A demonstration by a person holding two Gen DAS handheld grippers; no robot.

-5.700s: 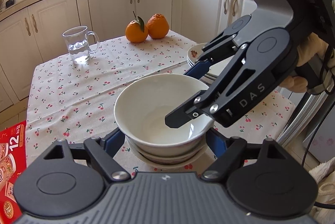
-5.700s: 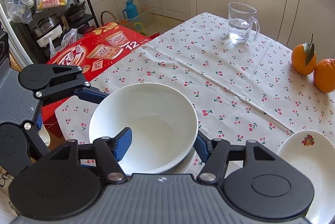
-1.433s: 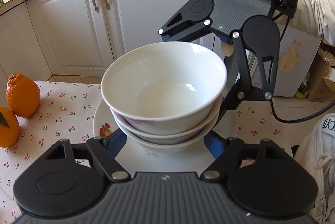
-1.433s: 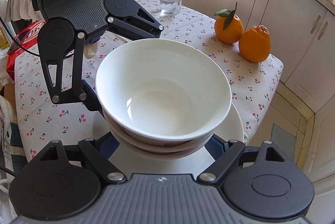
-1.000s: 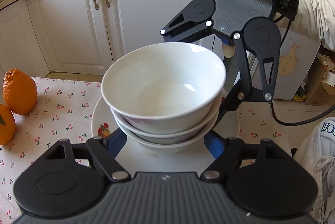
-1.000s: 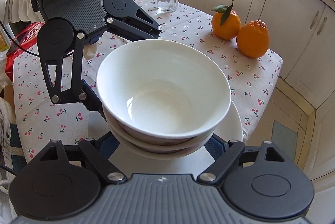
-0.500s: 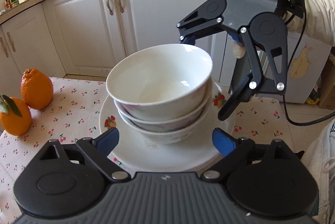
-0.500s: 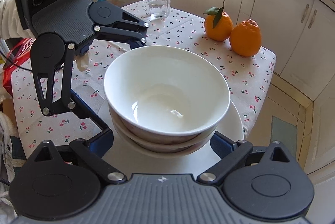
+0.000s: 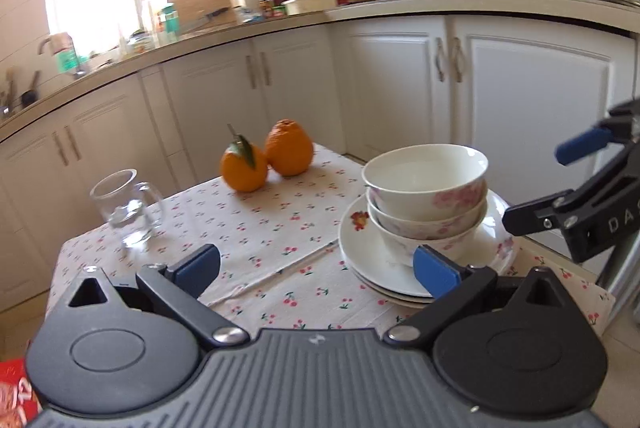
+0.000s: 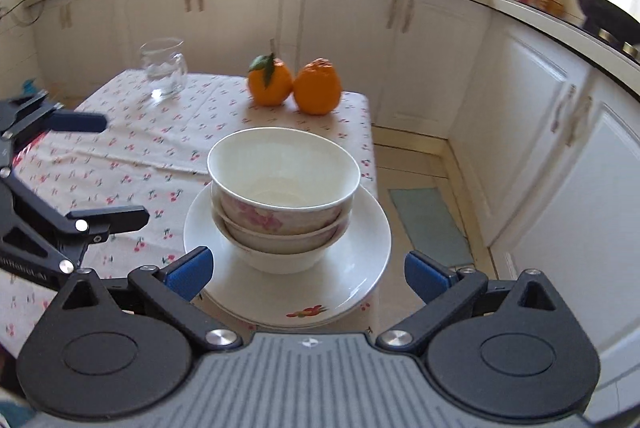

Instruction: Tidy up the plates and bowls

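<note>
On table, 12 o'clock: bowl stack (image 10: 282,201) nested on plates (image 10: 356,264)
My left gripper (image 9: 316,266): jaws wide, empty
My right gripper (image 10: 306,274): jaws wide, empty
11 o'clock: oranges (image 10: 294,87)

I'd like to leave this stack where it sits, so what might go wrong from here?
The plates sit at the corner of the table, rim apparently past the edge over the floor, so a bump might tip them. The stacked bowls sit off-centre toward the table side, which may rock the pile. The open right gripper and open left gripper are close and could clip it when withdrawing.
</note>
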